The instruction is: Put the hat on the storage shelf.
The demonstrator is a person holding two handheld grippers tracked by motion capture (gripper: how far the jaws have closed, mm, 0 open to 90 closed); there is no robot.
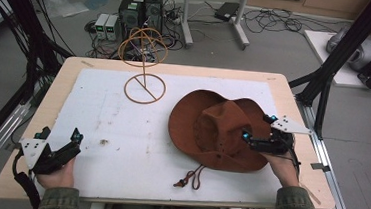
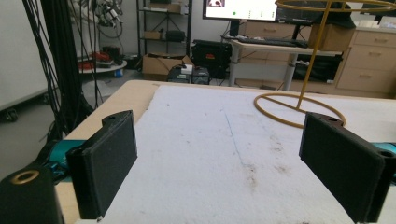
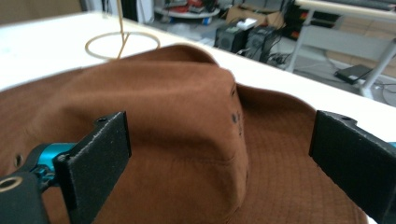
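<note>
Black-jawed and spread wide with nothing between the jaws, the left claw (image 1: pixel 68 144) rests at the worktop's (image 1: pixel 31 122) near left corner on a white mat (image 1: pixel 121 129). Farther back stands a yellow wire stand (image 1: pixel 144 66). Right of centre lies a brown hat (image 1: pixel 216 129); the right claw (image 1: pixel 259 128) hovers over its brim, jaws wide apart, gripping nothing.

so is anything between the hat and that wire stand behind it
Nothing visible. The brown hat lies right of centre, with the right gripper open over its crown. Bare white mat separates it from the wire stand at the far side.
</note>
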